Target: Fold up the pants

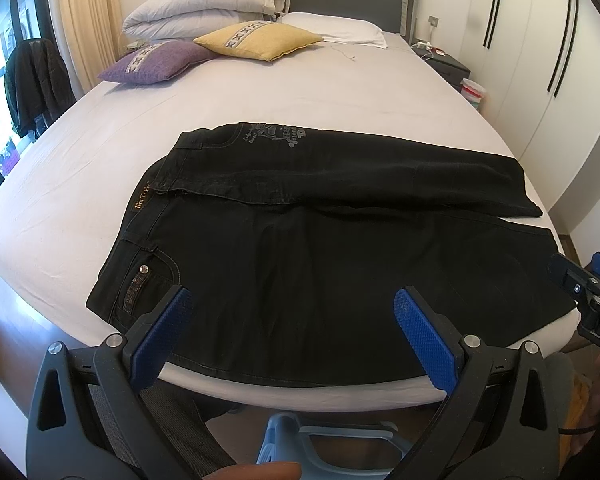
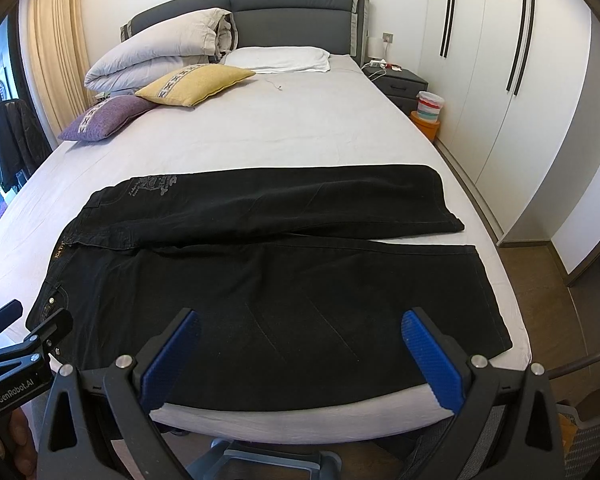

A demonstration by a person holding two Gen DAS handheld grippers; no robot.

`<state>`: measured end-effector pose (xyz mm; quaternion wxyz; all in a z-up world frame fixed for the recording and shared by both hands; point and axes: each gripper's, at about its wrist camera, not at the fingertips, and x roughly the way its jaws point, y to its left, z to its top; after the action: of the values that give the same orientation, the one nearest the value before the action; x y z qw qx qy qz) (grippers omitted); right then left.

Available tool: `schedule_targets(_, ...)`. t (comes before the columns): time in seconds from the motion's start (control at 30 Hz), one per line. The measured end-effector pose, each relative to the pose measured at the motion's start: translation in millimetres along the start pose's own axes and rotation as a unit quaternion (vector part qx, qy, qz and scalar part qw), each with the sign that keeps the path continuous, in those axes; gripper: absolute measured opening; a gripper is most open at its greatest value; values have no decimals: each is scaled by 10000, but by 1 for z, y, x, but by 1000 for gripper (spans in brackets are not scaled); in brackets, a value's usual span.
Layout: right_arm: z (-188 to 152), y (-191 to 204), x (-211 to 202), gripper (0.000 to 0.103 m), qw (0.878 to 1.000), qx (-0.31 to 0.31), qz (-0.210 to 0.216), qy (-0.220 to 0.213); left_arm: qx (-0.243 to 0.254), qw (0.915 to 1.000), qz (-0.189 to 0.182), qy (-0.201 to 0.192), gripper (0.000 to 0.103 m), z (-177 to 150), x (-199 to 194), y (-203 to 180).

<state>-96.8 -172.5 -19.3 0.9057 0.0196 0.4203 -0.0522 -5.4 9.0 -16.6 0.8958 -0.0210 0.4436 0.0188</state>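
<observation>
Nearest the cameras, the left gripper (image 1: pixel 294 306) is hanging over the foot edge of the bed (image 1: pixel 100 152), its blue-padded fingers spread wide and holding nothing. The right gripper (image 2: pixel 300 330) is hovering the same way, jaws wide apart and empty, above the near trouser leg. Each gripper is also showing at the edge of the other's view, side on.

Just beyond the fingertips, the black pants (image 2: pixel 260 280) are lying flat across the bed's foot end, waistband toward the left, both legs running to the right, the far leg overlapping the near one slightly along their inner seam. A printed design is showing on the far hip.

Farther up the sheet, a purple cushion (image 1: pixel 156 62) and a yellow cushion (image 1: pixel 256 40) are resting beside a folded white duvet (image 1: pixel 204 4), with a white pillow (image 1: pixel 336 28) against the grey headboard (image 2: pixel 292 16).

Beside the nightstand (image 2: pixel 400 80), a small white bin (image 2: pixel 430 106) with a striped liner is sitting on the floor; its contents cannot be made out. Only the right wrist view is showing an orange box (image 2: pixel 424 126) just in front of that bin, and a mesh basket (image 2: pixel 588 432) at its lower right corner. The left wrist view alone is showing the jeans' studded pocket (image 1: pixel 144 276) clearly.
</observation>
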Motion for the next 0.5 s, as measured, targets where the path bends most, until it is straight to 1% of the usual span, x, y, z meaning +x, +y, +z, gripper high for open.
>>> schedule_targets(0.5, 0, 0, 0, 103, 10000, 3, 0, 6, 6, 10000, 7, 6, 103, 0, 0, -1)
